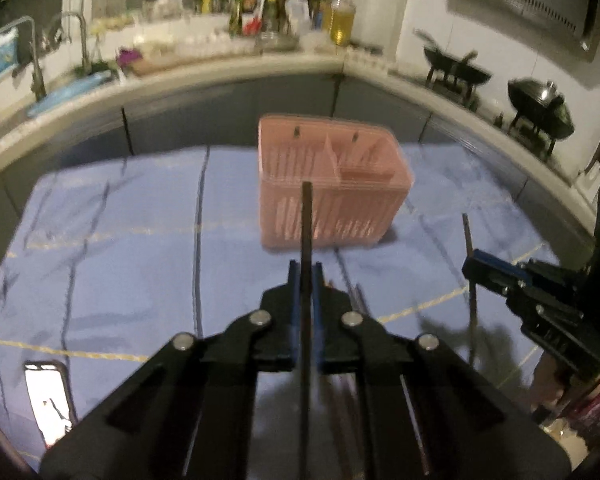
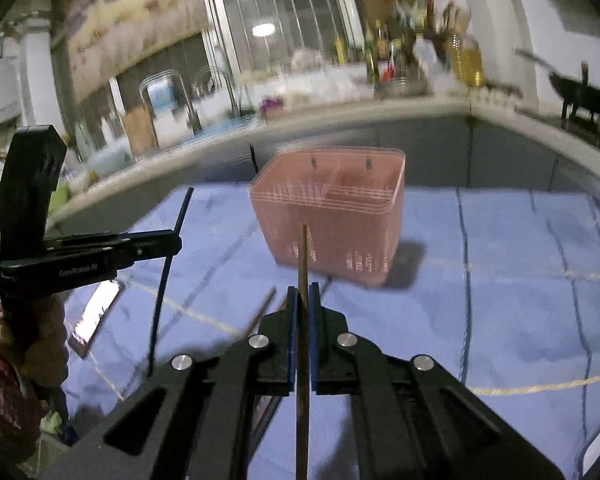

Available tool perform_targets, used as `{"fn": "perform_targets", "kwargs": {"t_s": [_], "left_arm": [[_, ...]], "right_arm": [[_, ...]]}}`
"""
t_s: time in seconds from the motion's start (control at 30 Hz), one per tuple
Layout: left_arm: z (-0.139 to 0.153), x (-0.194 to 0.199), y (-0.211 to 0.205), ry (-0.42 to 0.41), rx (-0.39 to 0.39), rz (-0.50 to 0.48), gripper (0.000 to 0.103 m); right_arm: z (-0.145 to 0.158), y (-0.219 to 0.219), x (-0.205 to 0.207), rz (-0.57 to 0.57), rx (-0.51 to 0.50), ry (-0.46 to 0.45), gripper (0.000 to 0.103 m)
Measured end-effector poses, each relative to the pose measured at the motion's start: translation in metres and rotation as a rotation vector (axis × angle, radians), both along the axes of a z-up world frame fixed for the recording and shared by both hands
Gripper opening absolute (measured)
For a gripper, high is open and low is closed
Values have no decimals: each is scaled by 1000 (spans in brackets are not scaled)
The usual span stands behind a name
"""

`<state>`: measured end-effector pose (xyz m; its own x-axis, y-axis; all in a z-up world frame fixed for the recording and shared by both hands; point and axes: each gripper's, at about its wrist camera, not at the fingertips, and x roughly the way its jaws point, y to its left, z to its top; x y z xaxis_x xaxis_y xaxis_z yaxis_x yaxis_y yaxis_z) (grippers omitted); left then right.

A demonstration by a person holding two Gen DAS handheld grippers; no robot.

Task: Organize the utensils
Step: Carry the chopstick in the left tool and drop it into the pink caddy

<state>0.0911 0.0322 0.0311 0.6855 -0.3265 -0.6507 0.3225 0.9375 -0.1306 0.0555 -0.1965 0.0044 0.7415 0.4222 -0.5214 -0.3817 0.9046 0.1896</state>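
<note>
Left gripper, seen low in the centre of its wrist frame, is clamped on a dark chopstick pointing upward. Right gripper is likewise closed on a brown chopstick. Beyond both, near mid-frame, a pink slotted utensil basket is set on a blue cloth. A lit phone is seen at lower left

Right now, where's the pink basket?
The pink basket stands on the blue cloth, centre of both wrist views, ahead of both tongs and just before the grey counter. No sticks in it yet.
</note>
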Motion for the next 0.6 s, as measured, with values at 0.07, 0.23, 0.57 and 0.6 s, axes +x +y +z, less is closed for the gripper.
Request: {"fn": "perform_targets", "kwargs": {"t_s": [0.07,0.23,0.57,0.6], "left_arm": [[15,-3,1,-35,-16,6,5],[54,-6,2,-119,-57,26,5],[119,22,4,-229,-126,53,5],[128,27,5,-243,-142,60,5]], "right_arm": [[14,-3,-6,-12,20,-60,5],[43,-8,1,-31,67,-132,5],[117,-6,44,-22,155,-226,5],[122,-6,47,-22,162,-232,5]]}}
